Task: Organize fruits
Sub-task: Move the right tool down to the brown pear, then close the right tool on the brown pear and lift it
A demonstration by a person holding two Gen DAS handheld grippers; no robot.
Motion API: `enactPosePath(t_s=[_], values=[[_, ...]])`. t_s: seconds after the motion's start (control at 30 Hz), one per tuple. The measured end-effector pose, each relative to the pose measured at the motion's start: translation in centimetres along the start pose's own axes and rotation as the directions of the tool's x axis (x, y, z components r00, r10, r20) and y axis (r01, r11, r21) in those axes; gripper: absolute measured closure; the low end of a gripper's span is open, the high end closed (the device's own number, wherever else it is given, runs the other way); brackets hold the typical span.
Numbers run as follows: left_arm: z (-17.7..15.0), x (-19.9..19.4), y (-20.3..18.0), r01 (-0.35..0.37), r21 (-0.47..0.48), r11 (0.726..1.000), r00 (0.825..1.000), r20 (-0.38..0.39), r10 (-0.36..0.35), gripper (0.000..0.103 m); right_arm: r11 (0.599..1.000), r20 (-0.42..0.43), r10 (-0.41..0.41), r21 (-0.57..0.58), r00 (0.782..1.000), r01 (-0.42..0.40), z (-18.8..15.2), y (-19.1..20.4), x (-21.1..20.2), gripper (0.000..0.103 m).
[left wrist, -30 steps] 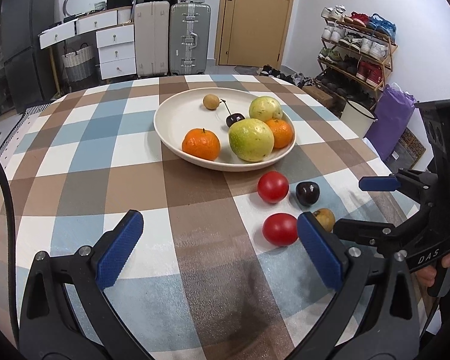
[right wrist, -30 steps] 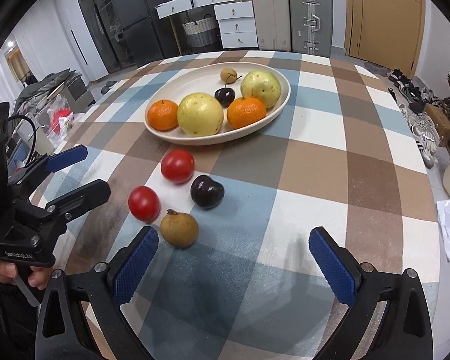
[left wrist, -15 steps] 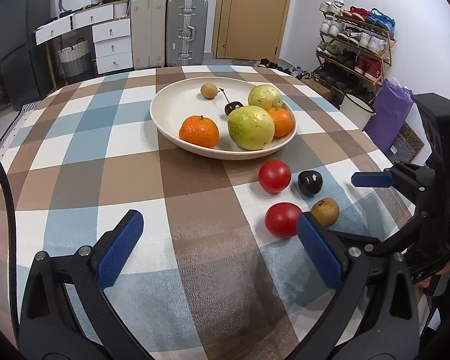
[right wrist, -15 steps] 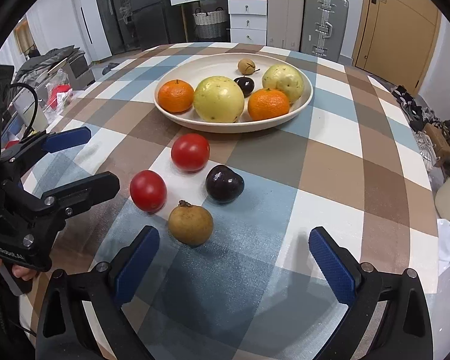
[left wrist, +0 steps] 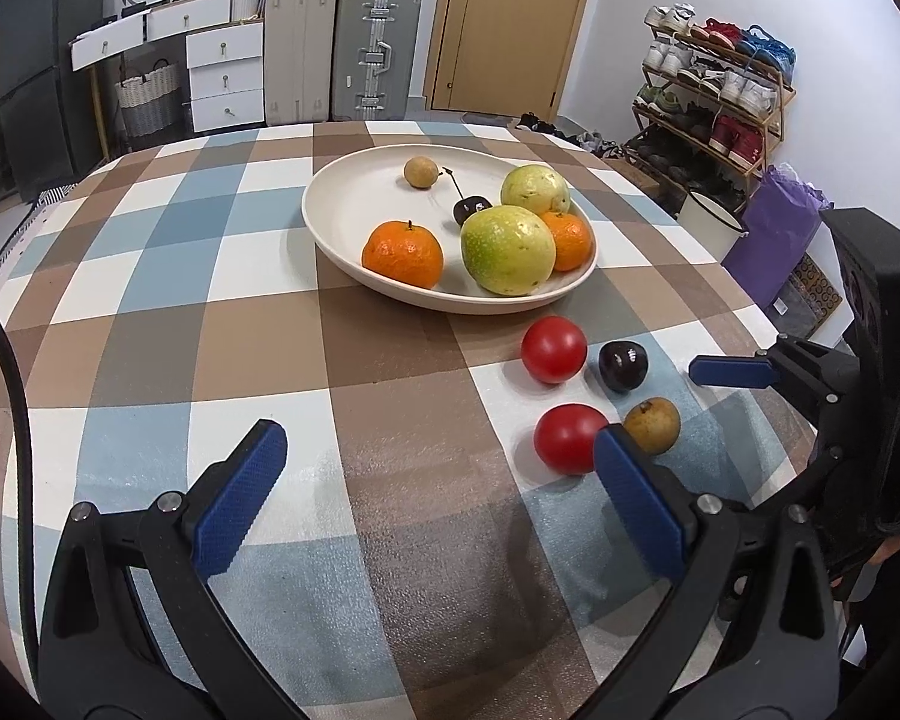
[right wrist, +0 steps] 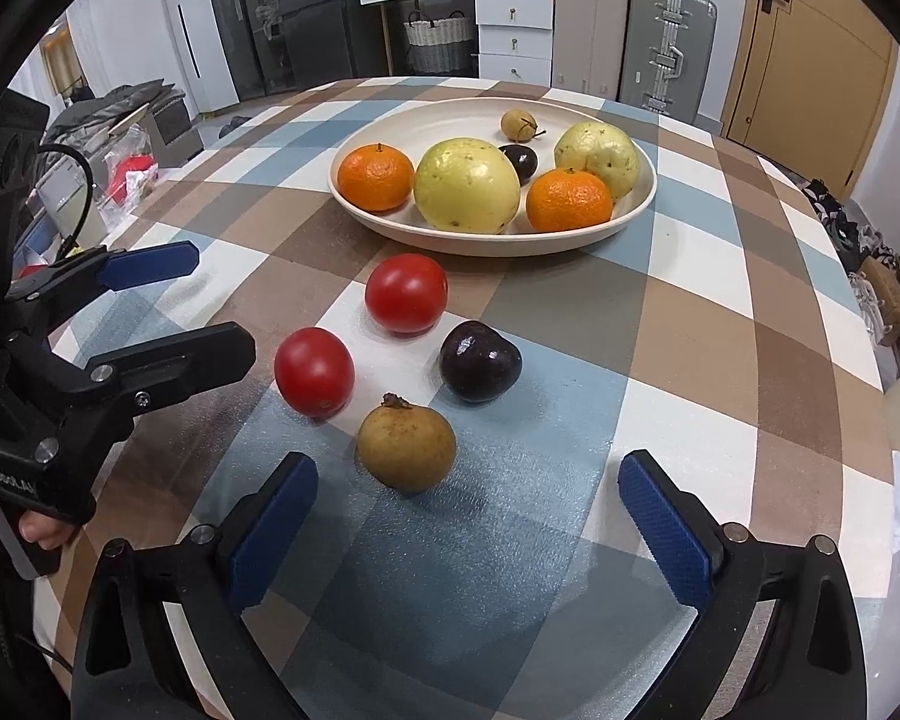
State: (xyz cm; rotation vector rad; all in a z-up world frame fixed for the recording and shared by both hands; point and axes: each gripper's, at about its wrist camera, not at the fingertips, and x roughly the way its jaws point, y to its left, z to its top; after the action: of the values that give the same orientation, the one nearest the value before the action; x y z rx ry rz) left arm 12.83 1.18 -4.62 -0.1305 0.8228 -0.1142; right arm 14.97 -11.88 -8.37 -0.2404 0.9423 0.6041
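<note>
while both hand-held grippers gape, a rough round brown fruit sits between textured pads.

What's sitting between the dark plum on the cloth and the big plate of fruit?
Nothing but bare checked tablecloth. The right wrist view shows an open stretch from the dark plum up to the plate; a red tomato sits off to one side.

A wooden door stood at the top centre of the left wrist view, set in white walls. Left of it were two upright suitcases and a white drawer unit beside a woven basket. A shoe rack filled the upper right, a purple bag below it.
</note>
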Motion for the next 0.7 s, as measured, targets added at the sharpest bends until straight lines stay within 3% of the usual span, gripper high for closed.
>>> enactPosePath(t_s=[0.27,0.33,0.4,0.57,0.7], values=[[0.0,0.2,0.0,0.004,0.0,1.0,1.0,-0.011,-0.004,0.001,1.0,0.007,-0.006,-0.004,1.0,0.006,-0.1,0.1,-0.1,0.002],[0.1,0.3,0.0,0.003,-0.001,1.0,1.0,-0.013,-0.003,0.001,1.0,0.021,0.007,0.01,1.0,-0.007,-0.1,0.0,-0.4,0.012],[0.0,0.4,0.0,0.0,0.0,1.0,1.0,-0.018,0.0,0.001,1.0,0.042,-0.006,0.015,0.999,0.005,0.0,-0.1,-0.8,0.036],[0.1,0.6,0.0,0.001,0.0,1.0,1.0,-0.022,-0.001,0.001,1.0,0.063,0.024,0.016,0.998,-0.025,-0.2,0.0,-1.2,0.052],[0.0,0.6,0.0,0.0,0.002,1.0,1.0,-0.026,0.0,0.001,0.999,0.068,0.034,0.015,0.997,-0.035,-0.2,0.1,-1.3,0.056]])
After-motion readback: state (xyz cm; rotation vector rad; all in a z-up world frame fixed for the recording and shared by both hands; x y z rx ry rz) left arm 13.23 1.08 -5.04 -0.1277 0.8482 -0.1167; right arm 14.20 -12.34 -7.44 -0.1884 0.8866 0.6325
